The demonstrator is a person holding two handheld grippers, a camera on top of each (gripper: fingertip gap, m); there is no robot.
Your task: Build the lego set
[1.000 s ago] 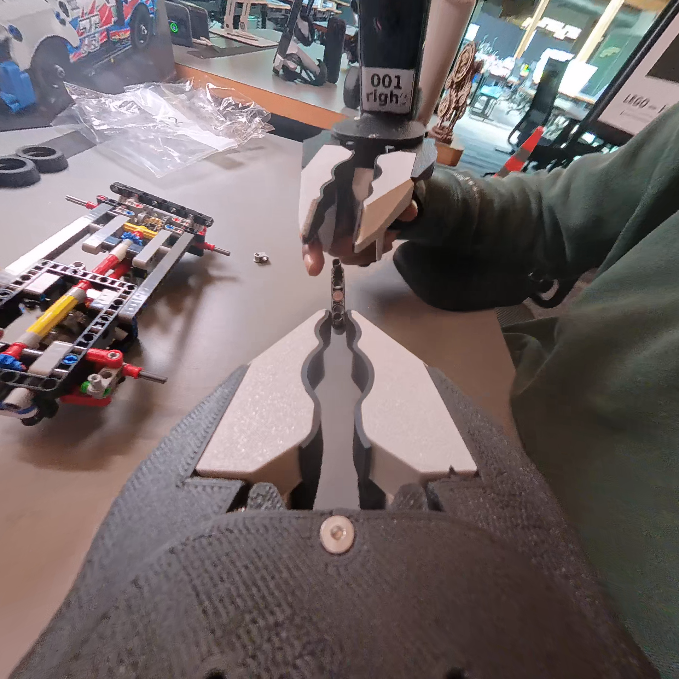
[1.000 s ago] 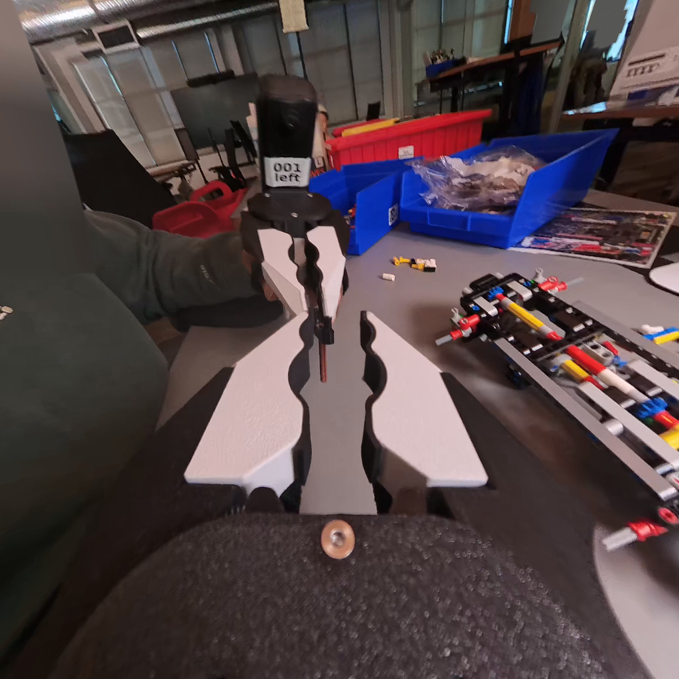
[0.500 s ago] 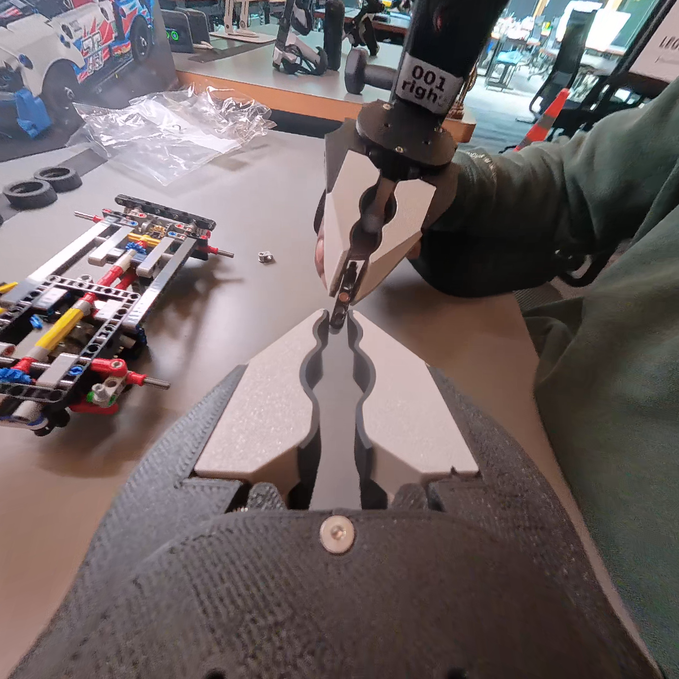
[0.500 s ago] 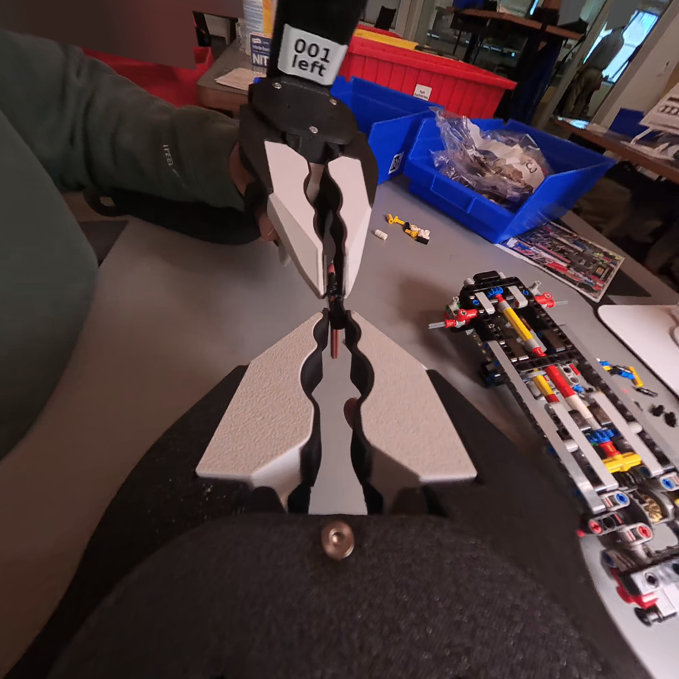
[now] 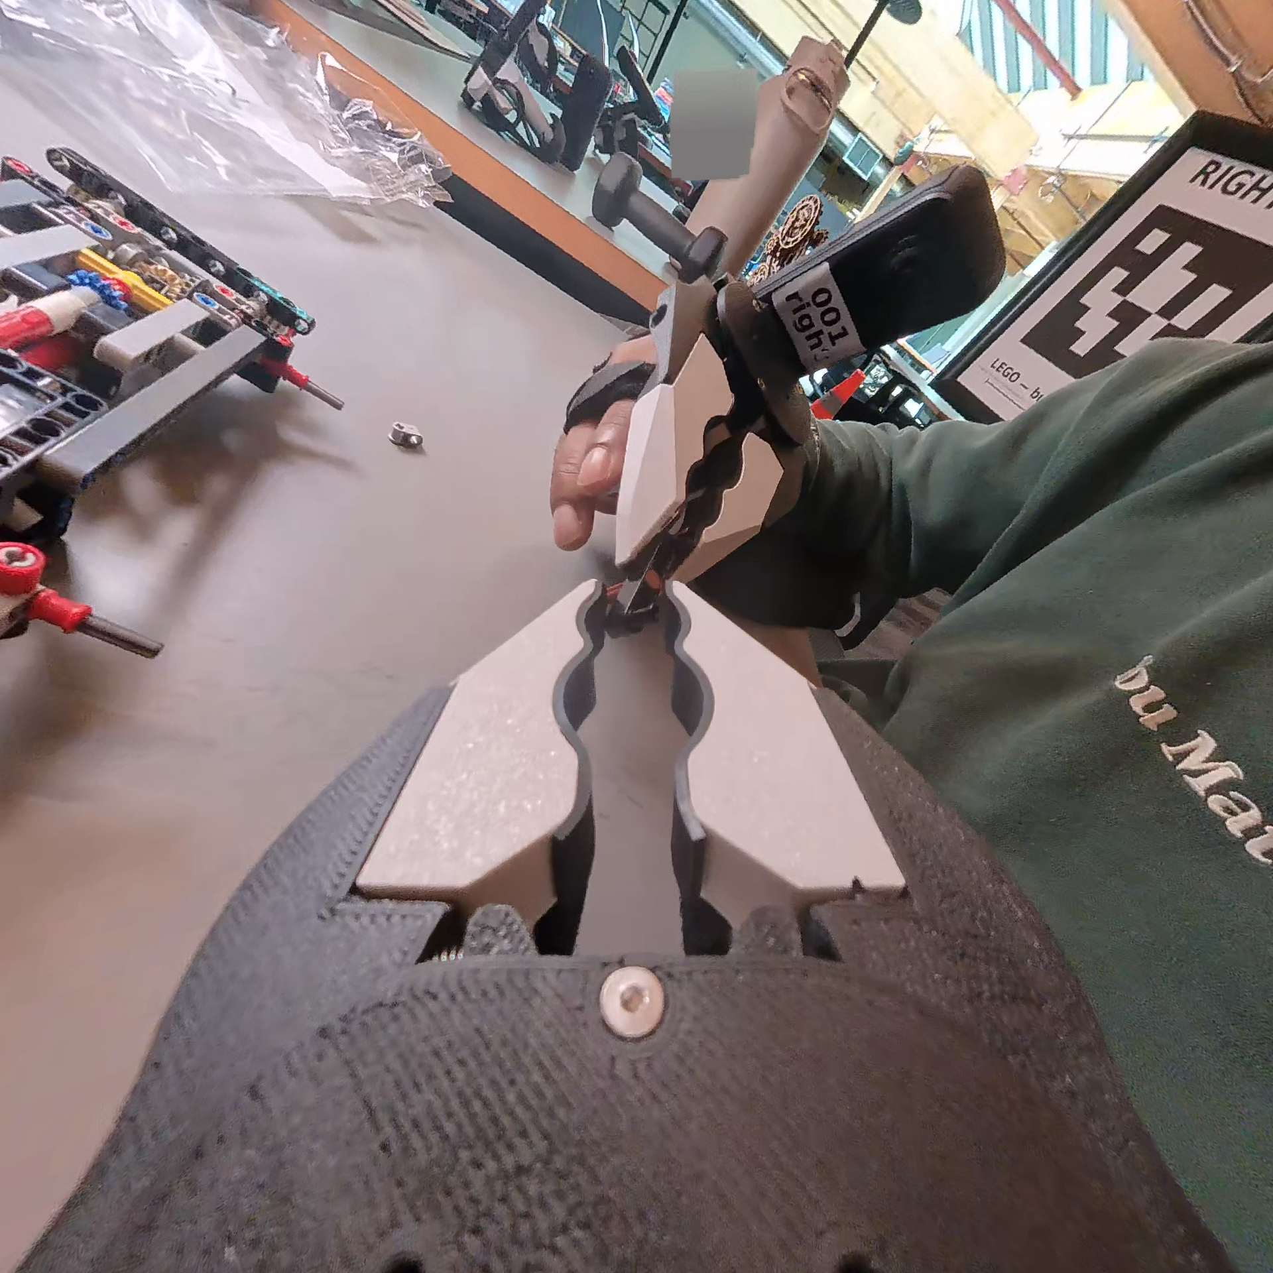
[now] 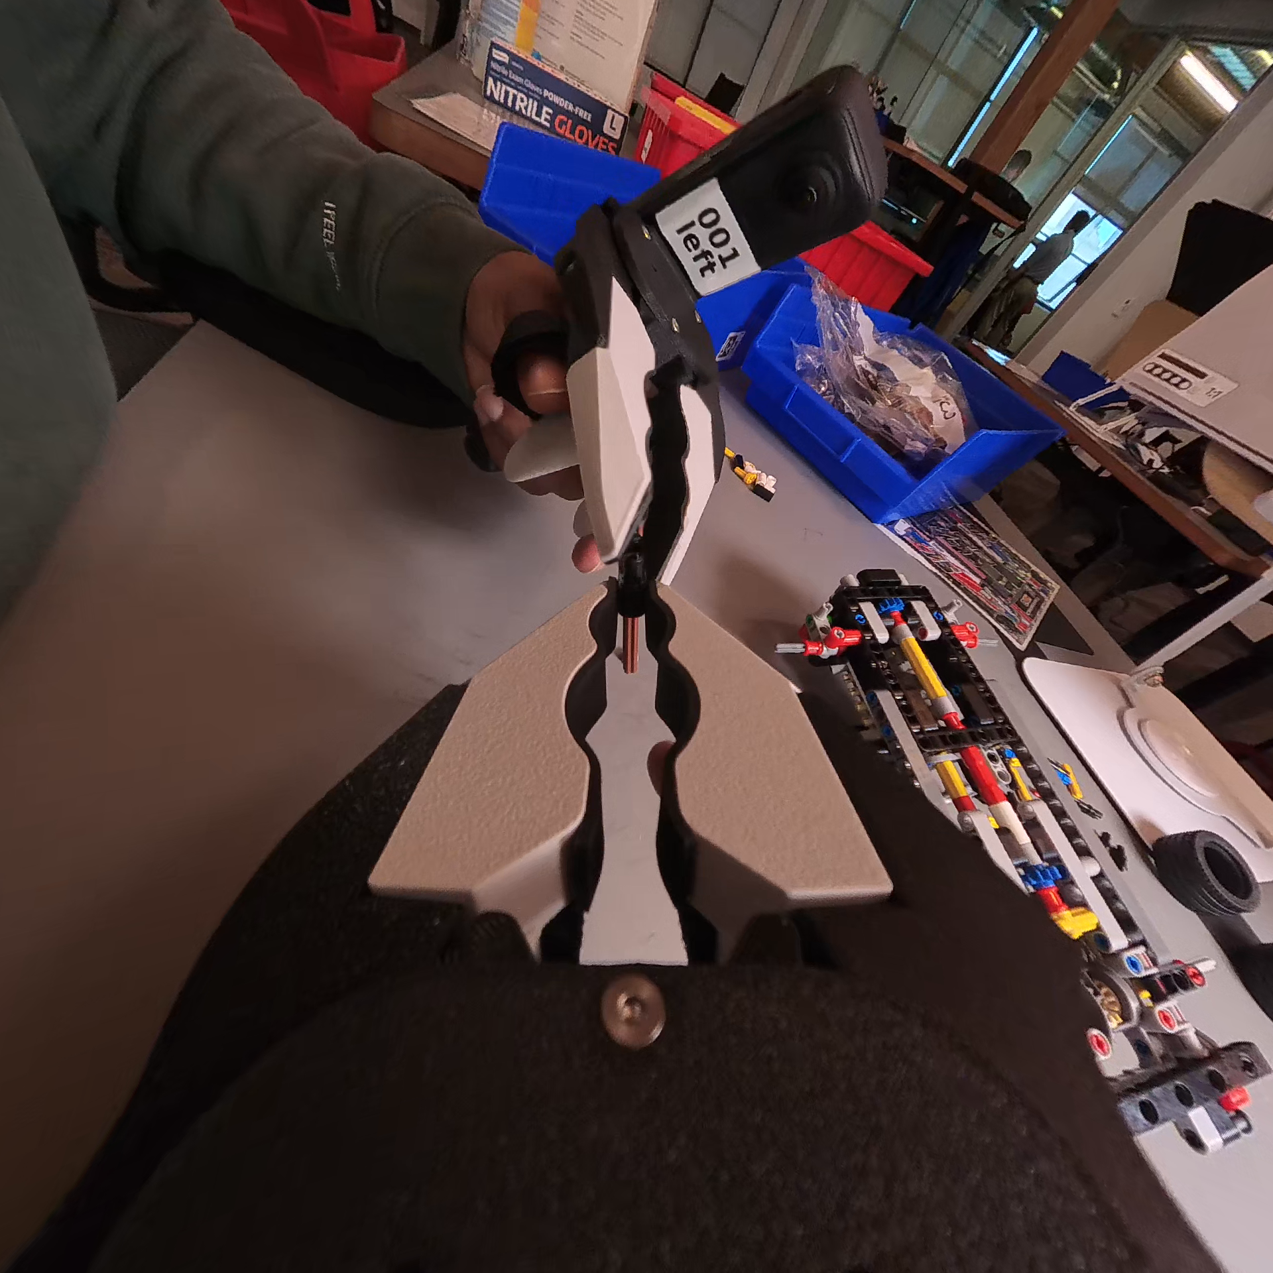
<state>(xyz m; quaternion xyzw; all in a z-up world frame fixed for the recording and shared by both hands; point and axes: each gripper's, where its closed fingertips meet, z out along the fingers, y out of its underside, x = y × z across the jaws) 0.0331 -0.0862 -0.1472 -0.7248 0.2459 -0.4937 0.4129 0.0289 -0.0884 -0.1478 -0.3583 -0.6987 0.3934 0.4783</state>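
Both grippers meet tip to tip above the table (image 5: pixel 289 689). Left gripper (image 5: pixel 630 606) is clenched on a small black connector (image 5: pixel 630 616); right gripper (image 6: pixel 630 606), tilted down from upper right, is clenched on a brown axle (image 6: pixel 630 644) entering that connector. One chassis (image 6: pixel 964 758) lies beside them; one loose tyre (image 6: pixel 1205 871), two blue bins (image 6: pixel 895 475)

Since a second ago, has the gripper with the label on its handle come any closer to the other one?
Yes. In the left wrist view the right gripper has tipped down onto the left gripper, away from the small grey piece.
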